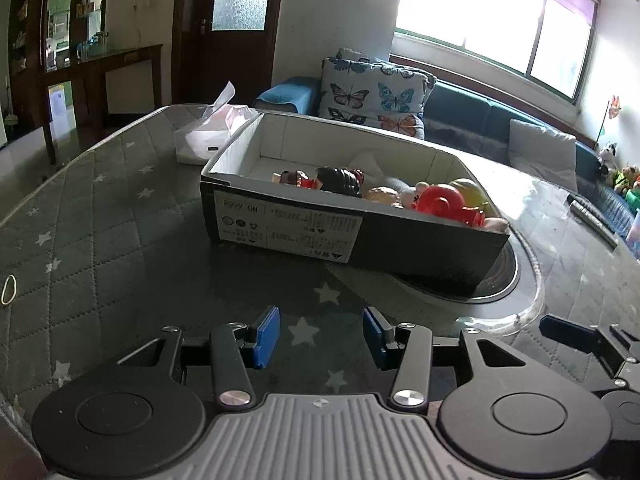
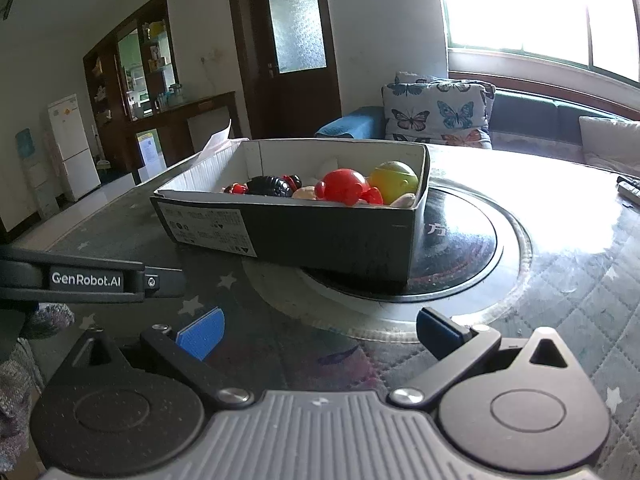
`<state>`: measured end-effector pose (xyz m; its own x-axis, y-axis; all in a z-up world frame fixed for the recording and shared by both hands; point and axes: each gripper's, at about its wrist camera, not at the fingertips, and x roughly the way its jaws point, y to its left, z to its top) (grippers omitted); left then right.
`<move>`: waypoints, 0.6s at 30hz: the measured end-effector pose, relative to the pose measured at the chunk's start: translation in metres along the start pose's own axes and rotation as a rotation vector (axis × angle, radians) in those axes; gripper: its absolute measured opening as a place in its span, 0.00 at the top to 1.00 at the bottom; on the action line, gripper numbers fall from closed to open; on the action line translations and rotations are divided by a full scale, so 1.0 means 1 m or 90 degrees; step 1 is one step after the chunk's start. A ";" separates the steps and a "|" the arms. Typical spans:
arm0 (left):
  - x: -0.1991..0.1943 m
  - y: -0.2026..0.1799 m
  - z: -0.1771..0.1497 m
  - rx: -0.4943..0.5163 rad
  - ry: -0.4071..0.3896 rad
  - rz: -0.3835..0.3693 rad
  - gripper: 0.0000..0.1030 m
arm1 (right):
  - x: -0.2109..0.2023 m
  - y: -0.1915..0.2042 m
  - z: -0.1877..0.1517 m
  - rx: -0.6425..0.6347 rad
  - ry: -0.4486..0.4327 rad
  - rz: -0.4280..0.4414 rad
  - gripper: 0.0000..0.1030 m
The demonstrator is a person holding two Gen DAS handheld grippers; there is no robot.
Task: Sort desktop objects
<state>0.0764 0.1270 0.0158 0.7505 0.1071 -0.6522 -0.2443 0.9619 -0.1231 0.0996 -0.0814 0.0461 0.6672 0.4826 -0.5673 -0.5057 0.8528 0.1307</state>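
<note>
- Nearest the lens in each view sit the blue-padded fingers: the left gripper (image 1: 319, 334) stands moderately apart and holds nothing, the right gripper (image 2: 320, 334) is spread wide and likewise holds nothing. Both hover low over the tabletop (image 1: 100, 216), with its star-printed quilted cover.
- Toys lie gathered in the shoebox (image 2: 320, 236), which rests partly on a dark round plate (image 2: 460, 256) set into the tabletop: a red toy (image 2: 344, 186), a yellow-green ball (image 2: 394, 178), a ribbed black toy (image 2: 270, 186) and pale soft figures. No loose toy shows outside the box, which fits sorting already done or a box yet to be emptied.
- Handling, as a judgement: the plastic toys look light, hard and smooth, apt to roll or slip; narrow parts would grip better than rounded bodies. The cardboard walls look thin and would flex if pinched.
- Writing: "GenRobot.AI" reads on the left gripper's side. The box's white label (image 1: 288, 228) carries print too small to read.
- A tissue pack (image 1: 208, 136) lies behind the box.
</note>
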 end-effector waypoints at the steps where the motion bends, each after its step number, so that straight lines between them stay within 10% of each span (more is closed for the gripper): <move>1: 0.000 0.000 -0.001 0.001 0.001 0.001 0.53 | 0.000 0.000 0.000 0.001 0.001 0.000 0.00; 18: 0.007 -0.005 0.010 -0.001 -0.005 0.013 0.56 | 0.008 -0.005 0.005 0.015 0.020 0.004 0.00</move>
<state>0.0887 0.1256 0.0197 0.7500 0.1279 -0.6489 -0.2601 0.9591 -0.1116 0.1103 -0.0807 0.0446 0.6462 0.4818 -0.5919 -0.4961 0.8545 0.1538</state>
